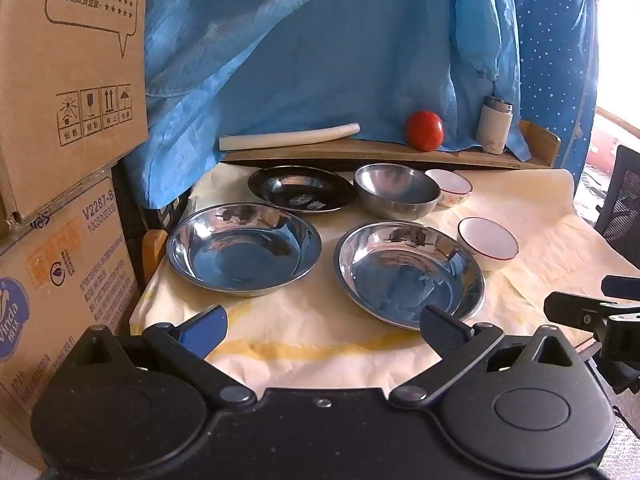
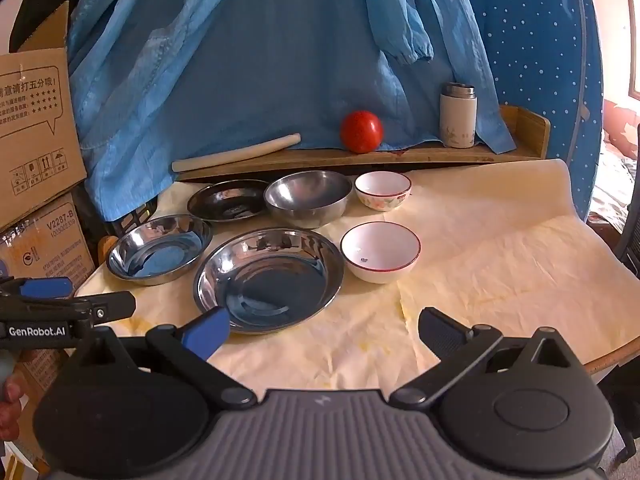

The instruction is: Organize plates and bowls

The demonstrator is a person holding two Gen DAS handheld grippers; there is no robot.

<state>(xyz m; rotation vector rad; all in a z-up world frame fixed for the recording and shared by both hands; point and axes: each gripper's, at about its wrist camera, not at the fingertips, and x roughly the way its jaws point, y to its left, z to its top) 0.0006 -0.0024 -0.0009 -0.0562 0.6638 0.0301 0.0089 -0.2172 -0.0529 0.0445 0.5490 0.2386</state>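
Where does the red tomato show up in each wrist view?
Left wrist: tomato right of centre, upper half, on the wooden shelf.
Right wrist: tomato just right of centre, on that shelf.
Shared landmark: the white flask stands to its right in both.

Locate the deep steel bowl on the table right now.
In the right wrist view the deep steel bowl sits in the back row, between the black plate on its left and a red-rimmed white bowl on its right.

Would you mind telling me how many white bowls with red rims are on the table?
2. The near white bowl sits right of the front steel plate; the far white bowl stands right of the steel bowl. None seems hidden.
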